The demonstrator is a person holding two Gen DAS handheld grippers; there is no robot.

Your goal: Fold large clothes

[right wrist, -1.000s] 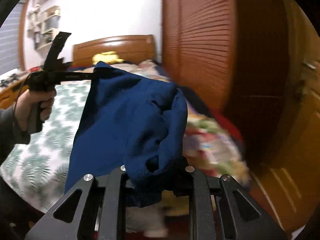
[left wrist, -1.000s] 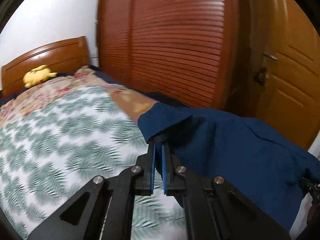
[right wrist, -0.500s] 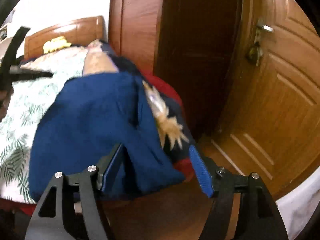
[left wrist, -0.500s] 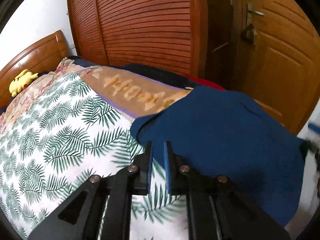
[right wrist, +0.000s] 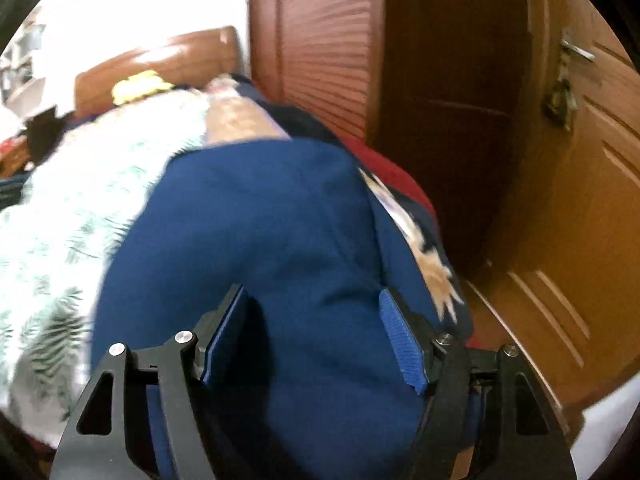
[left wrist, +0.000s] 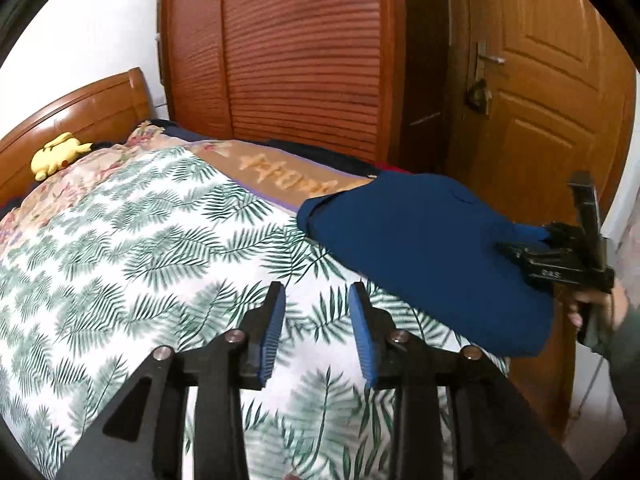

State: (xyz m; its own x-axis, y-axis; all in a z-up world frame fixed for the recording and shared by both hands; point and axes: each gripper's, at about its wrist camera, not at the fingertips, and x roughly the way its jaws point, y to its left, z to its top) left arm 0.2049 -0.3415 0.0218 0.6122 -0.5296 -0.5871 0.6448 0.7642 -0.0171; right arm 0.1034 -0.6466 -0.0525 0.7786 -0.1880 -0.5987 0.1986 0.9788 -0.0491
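Released since the earlier frame, one dark blue fabric garment [left wrist: 424, 256] is lying at centre right on the leaf-print bedspread [left wrist: 132, 256], long axis running upper left to lower right. Left gripper [left wrist: 316, 300] is opening, nothing between. Right gripper [right wrist: 316, 312] is spread, straddling cloth unpinched.

left wrist: looks down along its fingers over the bed [left wrist: 120, 248], toward headboard [left wrist: 76, 108] and wardrobe [left wrist: 296, 60] | right wrist: close above the blue garment [right wrist: 280, 240], facing the door [right wrist: 580, 200] | shared: bed, garment, wardrobe, door
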